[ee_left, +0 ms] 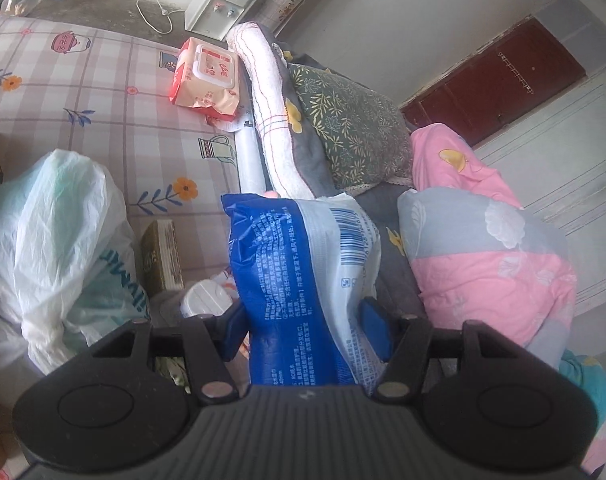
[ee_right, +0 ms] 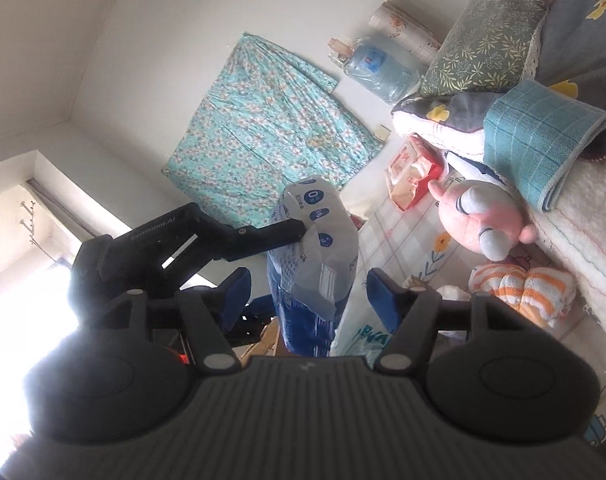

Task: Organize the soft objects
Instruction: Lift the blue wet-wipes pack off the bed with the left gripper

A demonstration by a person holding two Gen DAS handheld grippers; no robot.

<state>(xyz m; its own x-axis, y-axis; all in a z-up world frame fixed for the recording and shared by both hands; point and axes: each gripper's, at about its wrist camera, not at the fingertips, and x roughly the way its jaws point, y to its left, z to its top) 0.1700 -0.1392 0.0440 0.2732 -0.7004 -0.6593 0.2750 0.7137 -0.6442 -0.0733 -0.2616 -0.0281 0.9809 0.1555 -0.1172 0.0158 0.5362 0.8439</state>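
Left wrist view, going left to right: a white plastic bag (ee_left: 51, 232) is sitting on the checked bed sheet (ee_left: 103, 92), a red wipes pack (ee_left: 207, 76) is lying beyond it, and the left claw (ee_left: 307, 328) is clamping a blue-and-white soft pack (ee_left: 299, 272) held above the bed, with pink bedding (ee_left: 491, 256) to the right; right wrist view: the right claw (ee_right: 307, 300) is gaping wide beside that pack (ee_right: 315, 264), gripping nothing, a pink plush toy (ee_right: 479, 216) lying further right

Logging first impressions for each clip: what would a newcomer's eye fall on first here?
The blue-and-white wipes pack, gripped in the left claw, fills the middle of both views. The right claw stands open right beside it. Behind, a pink plush toy lies on the patterned sheet beside a folded teal towel.
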